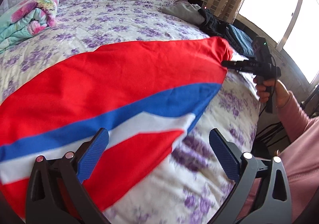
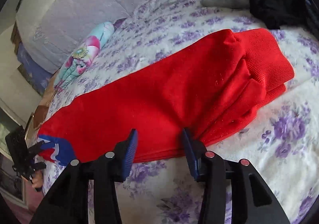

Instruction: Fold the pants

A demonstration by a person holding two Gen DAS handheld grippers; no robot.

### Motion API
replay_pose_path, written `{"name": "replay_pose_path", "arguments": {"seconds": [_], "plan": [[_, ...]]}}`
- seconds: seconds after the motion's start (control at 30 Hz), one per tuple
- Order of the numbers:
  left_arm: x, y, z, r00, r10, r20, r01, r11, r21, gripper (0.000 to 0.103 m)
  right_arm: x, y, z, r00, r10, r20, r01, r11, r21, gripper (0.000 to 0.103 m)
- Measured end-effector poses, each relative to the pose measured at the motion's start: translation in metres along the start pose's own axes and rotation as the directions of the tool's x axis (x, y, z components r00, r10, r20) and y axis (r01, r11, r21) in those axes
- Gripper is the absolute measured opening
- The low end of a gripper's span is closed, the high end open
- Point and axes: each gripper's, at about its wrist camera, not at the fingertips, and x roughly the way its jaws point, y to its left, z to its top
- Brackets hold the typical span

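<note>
Red pants point(image 1: 123, 76) lie stretched lengthwise across a bed covered by a white bedspread point(image 1: 111, 19) printed with purple flowers. In the left wrist view, the left claw point(image 1: 159, 144) hangs released, its blue-padded fingers point(image 1: 95, 154) spread wide; the left finger overlaps the pants' red, white and blue striped end, while the right finger sits over bare bedspread. Whether the pads touch the cloth cannot be told. Only this view shows the right claw point(image 1: 226, 63) from outside, far ahead and to the right, its black tip meeting the pants' far red edge, held by a hand with a pink sleeve; a bright window stands beyond it. The right wrist view shows what that angle hides: the right claw point(image 2: 160, 140) is parted, with the folded red edge of the pants point(image 2: 159, 94) lying between its blue fingers point(image 2: 190, 150), the right finger against bunched fabric. Ahead and to its right sits the ribbed red waistband point(image 2: 267, 58). Far left of this claw, the left claw point(image 2: 36, 156) appears small beside the striped end. Both views show a rolled floral blanket point(image 1: 30, 17) and dark clothes point(image 2: 275, 1) beyond the pants.
</note>
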Motion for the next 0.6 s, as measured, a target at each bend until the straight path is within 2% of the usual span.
{"name": "replay_pose_path", "arguments": {"seconds": [0.1,0.13,0.2,0.23,0.3,0.33,0.43,0.5,0.6], "plan": [[-0.024,-0.003,-0.006,0.997,0.069,-0.022,-0.068,0.997,0.045,0.098,-0.014,0.022,0.016,0.993,-0.104,-0.058,0.099,0.992,-0.072,0.049],[-0.032,-0.002,-0.002,0.997,0.074,-0.014,-0.073,0.996,0.044,0.098,-0.017,0.034,0.023,0.994,-0.099,-0.048,0.094,0.99,-0.104,0.049],[-0.05,0.002,0.014,0.997,0.065,0.05,-0.067,0.997,0.038,0.098,-0.02,0.06,0.032,0.999,-0.035,-0.026,0.029,0.982,-0.186,0.051],[-0.055,0.005,0.024,0.995,0.051,0.084,-0.053,0.998,0.026,0.098,-0.016,0.082,0.042,0.999,0.029,-0.023,-0.033,0.971,-0.235,0.053],[-0.053,0.016,0.039,0.991,-0.025,0.128,0.027,1.0,-0.011,0.098,-0.002,0.117,0.055,0.989,0.141,-0.049,-0.149,0.945,-0.292,0.054],[-0.045,0.023,0.042,0.992,-0.053,0.115,0.057,0.998,-0.03,0.098,0.014,0.137,0.063,0.975,0.203,-0.087,-0.22,0.923,-0.315,0.054],[-0.009,0.04,0.035,0.995,-0.094,0.025,0.096,0.99,-0.1,0.098,0.062,0.183,0.083,0.937,0.291,-0.193,-0.343,0.869,-0.357,0.054],[0.006,0.049,0.023,0.995,-0.096,-0.005,0.095,0.988,-0.121,0.098,0.087,0.202,0.095,0.933,0.273,-0.235,-0.35,0.841,-0.413,0.054],[0.0,0.041,0.018,0.996,-0.086,0.021,0.087,0.994,-0.065,0.098,0.125,0.217,0.11,0.919,0.229,-0.322,-0.364,0.806,-0.467,0.054]]}}
